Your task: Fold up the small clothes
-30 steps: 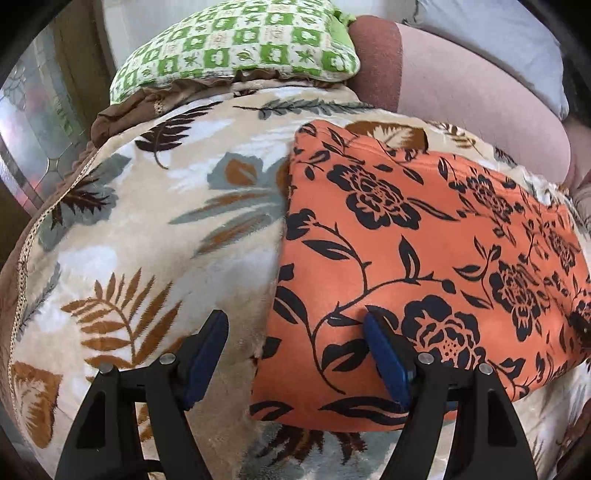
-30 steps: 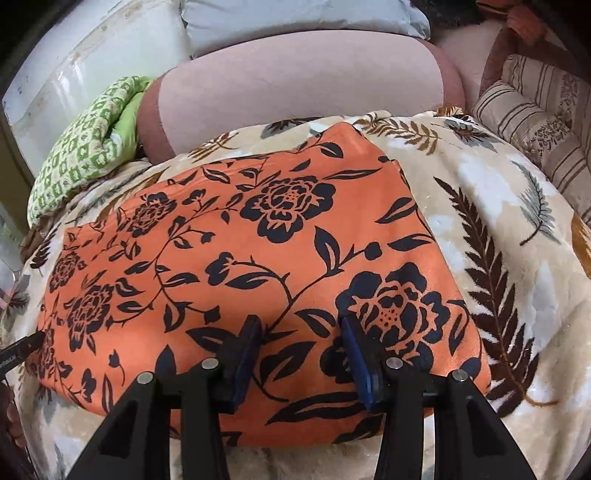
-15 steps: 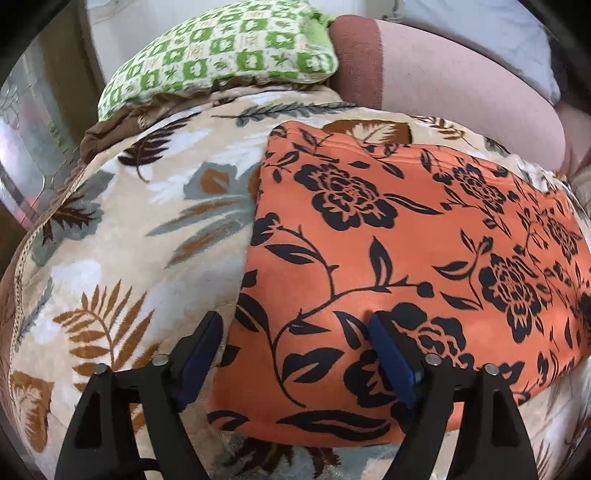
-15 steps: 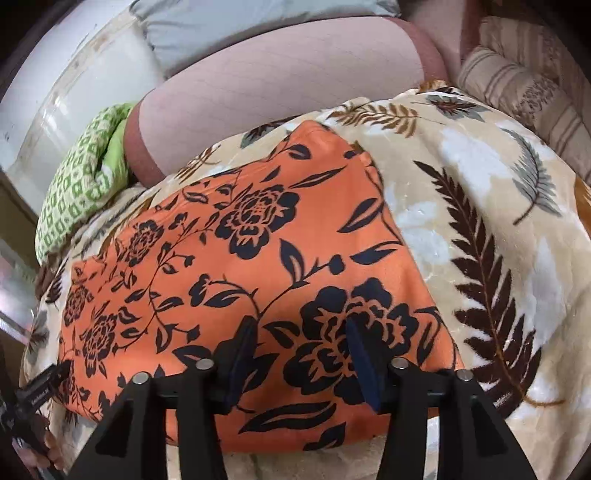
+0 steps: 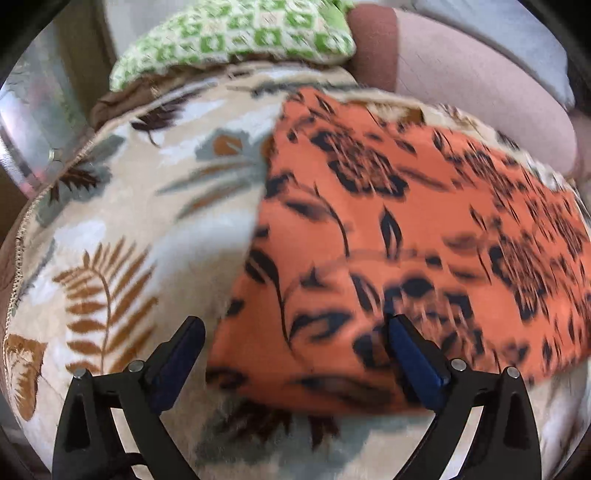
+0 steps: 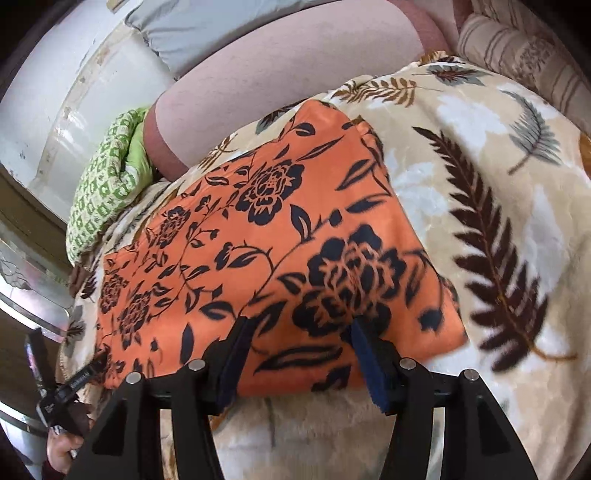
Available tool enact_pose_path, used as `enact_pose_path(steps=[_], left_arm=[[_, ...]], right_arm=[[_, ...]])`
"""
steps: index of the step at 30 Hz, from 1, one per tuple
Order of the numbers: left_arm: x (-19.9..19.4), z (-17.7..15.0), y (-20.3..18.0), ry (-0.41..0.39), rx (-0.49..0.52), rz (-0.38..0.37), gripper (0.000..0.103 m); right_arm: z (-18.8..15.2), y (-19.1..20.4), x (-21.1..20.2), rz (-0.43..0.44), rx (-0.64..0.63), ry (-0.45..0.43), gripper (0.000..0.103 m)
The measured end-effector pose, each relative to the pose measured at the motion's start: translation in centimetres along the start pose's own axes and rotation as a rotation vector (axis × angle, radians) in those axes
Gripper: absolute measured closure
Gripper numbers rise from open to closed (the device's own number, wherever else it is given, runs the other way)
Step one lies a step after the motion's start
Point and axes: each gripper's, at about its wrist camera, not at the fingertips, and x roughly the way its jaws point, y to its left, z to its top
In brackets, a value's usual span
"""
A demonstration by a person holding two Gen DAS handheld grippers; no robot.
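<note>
**Both tongs hovering at the near hem of the orange cloth**

Nearest the left wrist camera, the left tongs (image 5: 295,343) are standing very wide and their jaws are opening further; nothing is being pinched. One blue pad is hanging over the bare leaf-print blanket (image 5: 110,236), the other over the orange floral cloth (image 5: 406,229), so the cloth's near left corner is lying between and just ahead of them. This view is smeared, so whether a pad is brushing the fabric cannot be told.

Nearest the right wrist camera, the right tongs (image 6: 299,339) are sitting about half open, both pads over the cloth's near edge toward its right corner, gripping nothing that can be seen. At the lower left of that view, a person's hand (image 6: 61,452) is holding the other tool's handle.

Beyond the pads, the orange floral cloth is lying flat on the blanket-covered bed as a neat rectangle, apparently already folded at least once. Its long axis is running across both views, left to right, with the short sides leading away from the tongs. Each hand is closest to its own near corner, so a further fold would likely call for pinching those two corners together and carrying them away, or one short side across to the other.

Farther back, a green checked pillow (image 5: 236,33) and a pink bolster (image 6: 280,70) are resting against the head of the bed, well apart from the cloth.
</note>
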Motion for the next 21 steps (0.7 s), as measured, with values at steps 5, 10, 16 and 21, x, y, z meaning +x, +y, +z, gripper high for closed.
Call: enact_pose_path(steps=[5,10,16,21], left_arm=[[-4.4,-2.3,-0.8,-0.119,0.069,0.063,0.004],[-6.7,-5.6,-0.4,-0.137,0.053,0.019,0.004],[-6.2,-6.4,0.5,-0.083,-0.017,-0.062,0.004],[-4.1,-5.5,1.4,-0.016,-0.098,-0.163,0.004]], right_arm=[[-1.3,-0.5,-4.1,0.079,0.043,-0.053,0.043],[-3.7,-2.1,-6.7,0.190,0.138,-0.066,0.041],[-4.4,-3.9,-5.9,0.321,0.272,-0.029,0.038],[-4.1,-5.1,-4.6,0.351,0.358,-0.034,0.038]])
